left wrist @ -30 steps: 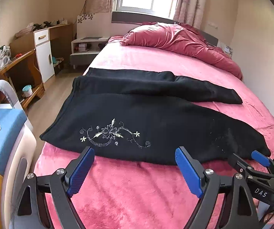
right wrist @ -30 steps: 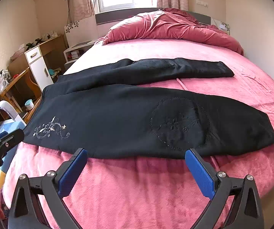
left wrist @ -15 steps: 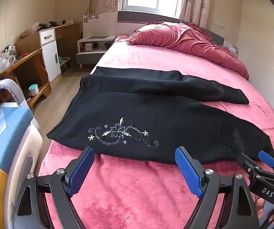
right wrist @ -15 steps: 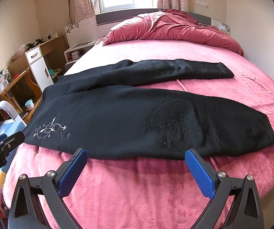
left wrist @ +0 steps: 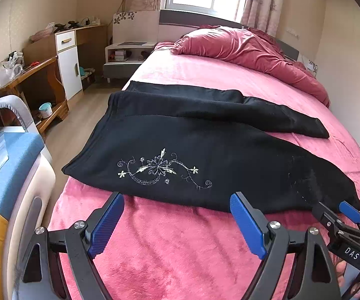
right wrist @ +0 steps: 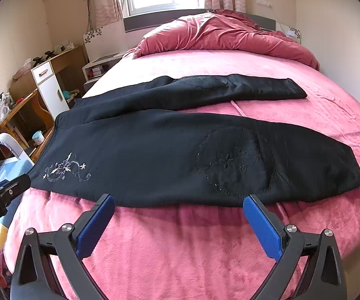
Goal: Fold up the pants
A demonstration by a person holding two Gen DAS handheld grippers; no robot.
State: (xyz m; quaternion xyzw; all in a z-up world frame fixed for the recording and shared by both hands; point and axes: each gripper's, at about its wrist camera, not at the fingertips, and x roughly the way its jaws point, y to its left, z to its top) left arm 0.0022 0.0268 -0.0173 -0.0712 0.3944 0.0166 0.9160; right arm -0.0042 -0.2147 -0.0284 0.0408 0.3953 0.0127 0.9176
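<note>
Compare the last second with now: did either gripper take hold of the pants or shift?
Neither took hold. The left gripper swung its view slightly leftward, showing more of the desk side; the right gripper barely moved. Both remain open short of the black pants, which lie unchanged on the pink bed.

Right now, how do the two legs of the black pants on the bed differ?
The near pant leg lies flat and wide, with pale floral embroidery and a stitched circle; the far pant leg looks narrower and angles away. Both are black and rest on the pink blanket.
</note>
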